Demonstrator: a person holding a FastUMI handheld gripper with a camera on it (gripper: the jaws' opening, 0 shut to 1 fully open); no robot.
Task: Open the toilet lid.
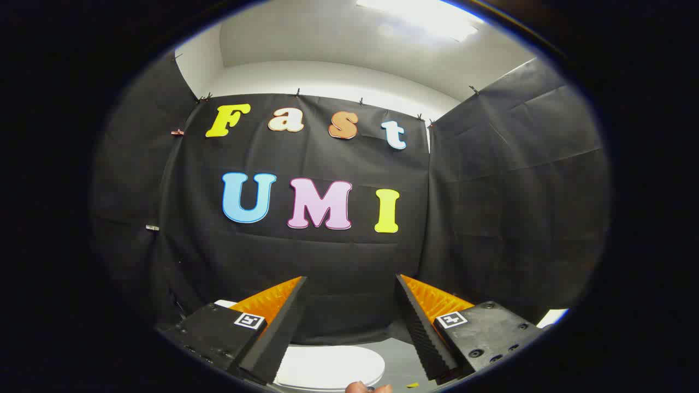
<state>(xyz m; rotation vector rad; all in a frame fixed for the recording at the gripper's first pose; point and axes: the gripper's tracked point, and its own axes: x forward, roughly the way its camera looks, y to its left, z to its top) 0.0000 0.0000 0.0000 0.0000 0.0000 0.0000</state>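
We are at the approach step: our tool hangs with fingers apart, well above the closed toilet lid, and must next drop to its front edge.

bright ceiling light, fisheye-warped edges

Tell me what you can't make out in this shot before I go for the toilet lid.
- Toilet lid, gripper view: its near edge and sides are cut off behind the fingers, so hinge and front lip are hidden.
- Gripper: open, nothing between the fingers, held above the lid; how high cannot be told.
- Small yellow scrap on the floor: too small to identify.
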